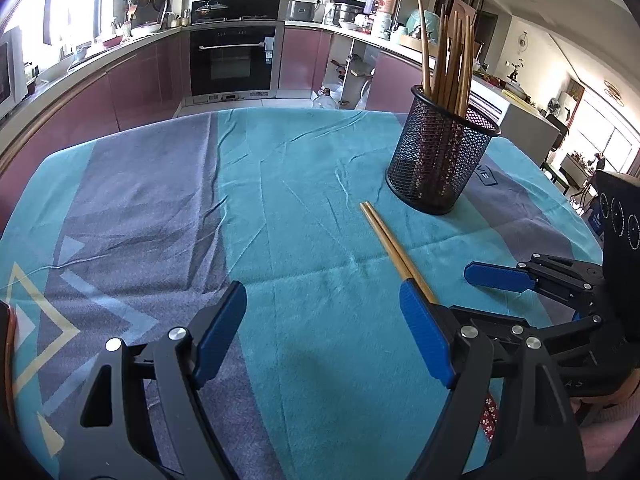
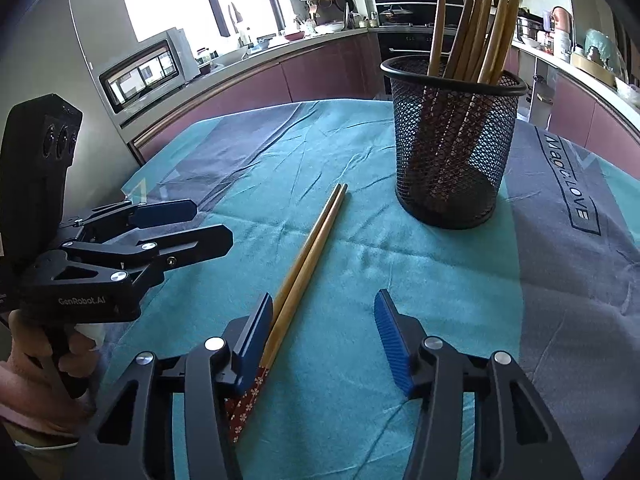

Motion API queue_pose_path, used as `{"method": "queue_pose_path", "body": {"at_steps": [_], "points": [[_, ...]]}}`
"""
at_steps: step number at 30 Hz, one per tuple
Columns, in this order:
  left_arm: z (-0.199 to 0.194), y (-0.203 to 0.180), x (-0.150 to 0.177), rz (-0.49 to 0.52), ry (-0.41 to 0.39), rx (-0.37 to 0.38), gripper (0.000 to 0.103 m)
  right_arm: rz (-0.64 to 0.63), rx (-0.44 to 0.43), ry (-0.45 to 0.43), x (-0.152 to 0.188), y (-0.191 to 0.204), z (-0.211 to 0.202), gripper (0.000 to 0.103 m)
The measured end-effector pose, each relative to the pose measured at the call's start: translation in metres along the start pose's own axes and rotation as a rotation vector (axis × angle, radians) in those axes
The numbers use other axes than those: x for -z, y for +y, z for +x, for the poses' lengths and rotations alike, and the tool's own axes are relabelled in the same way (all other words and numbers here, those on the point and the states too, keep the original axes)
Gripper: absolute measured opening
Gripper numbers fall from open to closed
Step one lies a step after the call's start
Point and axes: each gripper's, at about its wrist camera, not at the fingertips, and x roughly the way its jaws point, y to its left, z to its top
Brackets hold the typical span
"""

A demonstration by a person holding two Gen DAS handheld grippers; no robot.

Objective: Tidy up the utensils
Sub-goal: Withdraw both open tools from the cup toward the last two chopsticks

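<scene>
A pair of wooden chopsticks (image 2: 308,264) with red flowered ends lies on the teal cloth, pointing toward a black mesh cup (image 2: 452,148) that holds several more chopsticks upright. My right gripper (image 2: 324,340) is open around the pair's near end. The sticks rest against its left pad (image 2: 256,340), while the right pad stands well apart from them. My left gripper (image 1: 324,332) is open and holds nothing, low over the cloth just left of the pair (image 1: 394,244). The cup (image 1: 440,160) stands beyond it to the right.
The table is covered by a teal and grey cloth (image 1: 280,184) that drops off at the far edge. Behind it run kitchen counters, an oven (image 1: 234,60) and a microwave (image 2: 144,72). A hand (image 2: 36,364) holds the left gripper's handle.
</scene>
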Motion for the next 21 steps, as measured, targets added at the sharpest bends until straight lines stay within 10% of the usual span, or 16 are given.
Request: {"method": "queue_pose_path", "body": {"at_steps": [21], "points": [[0.007,-0.012,0.001,0.045,0.009,-0.002,0.078,-0.018,0.007,0.009,0.002,0.001,-0.002,0.039]]}}
